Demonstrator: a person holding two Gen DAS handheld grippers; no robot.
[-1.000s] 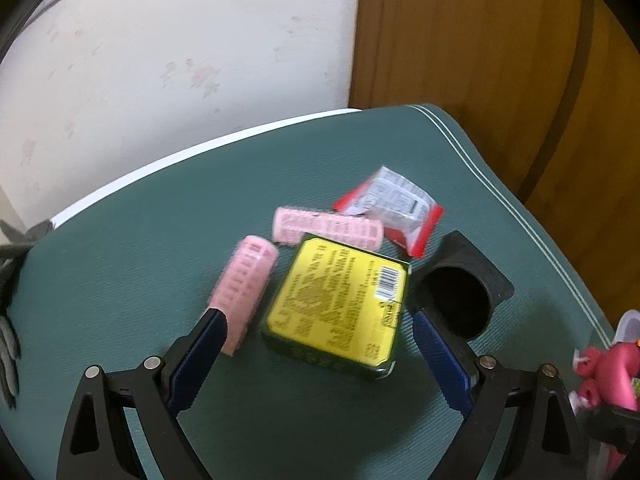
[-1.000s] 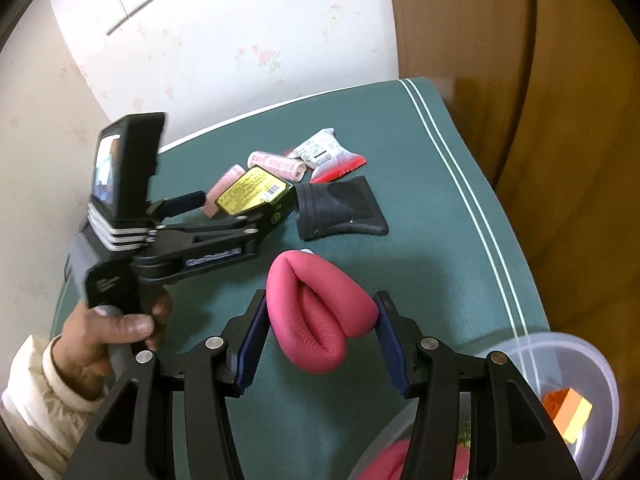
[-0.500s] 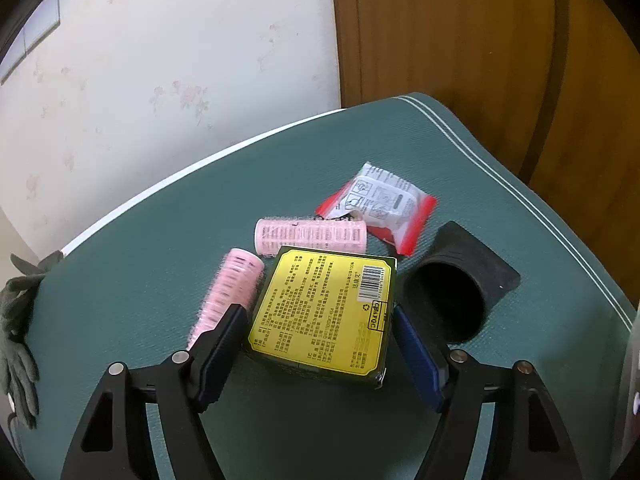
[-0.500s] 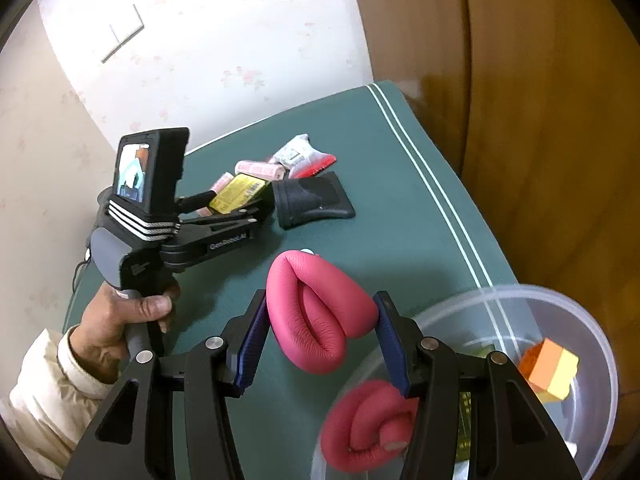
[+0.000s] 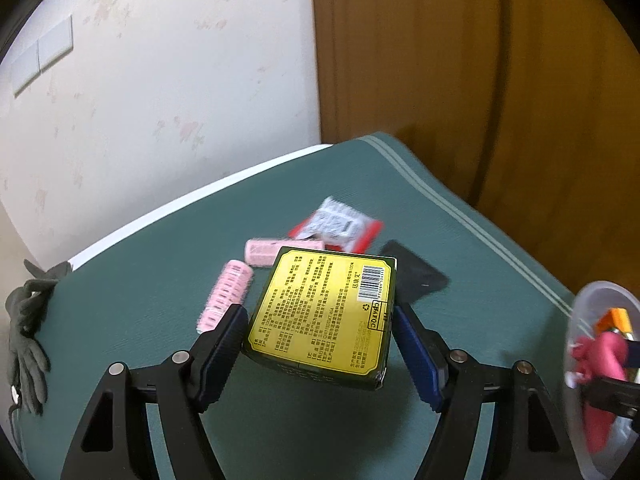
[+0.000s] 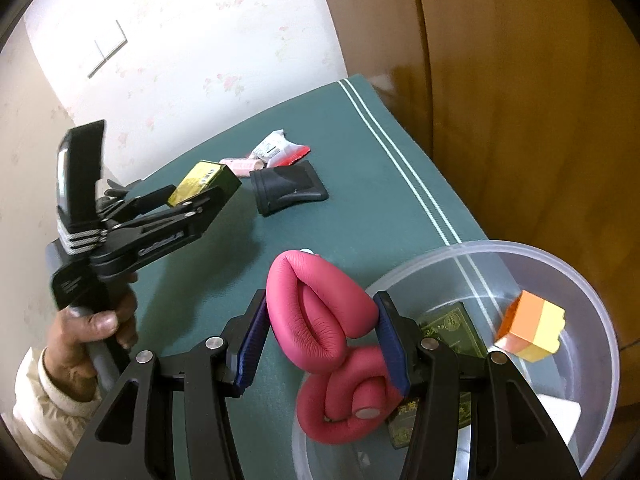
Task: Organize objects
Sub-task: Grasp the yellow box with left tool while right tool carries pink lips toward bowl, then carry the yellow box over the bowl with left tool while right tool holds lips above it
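Your left tongs [image 5: 318, 344] are clenched on the yellow-labelled box [image 5: 324, 312], one pad on each side wall, and the box hangs tilted above the tabletop [image 5: 128, 320]. It looks rigid and fairly light, with glossy faces that could slide, so keep the grip square across the side walls rather than near a corner.

Your right tongs [image 6: 320, 340] are clenched on the pink foam loop [image 6: 316, 312], which hangs at the near rim of the clear bowl [image 6: 592, 300]. The foam is soft and squashes under the pads; it will likely spring when you let go, so lower it well inside first.

Two pink rollers [image 5: 226, 300], a red-edged packet [image 5: 340, 228] and a black sleeve [image 6: 286, 192] lie on the tabletop.
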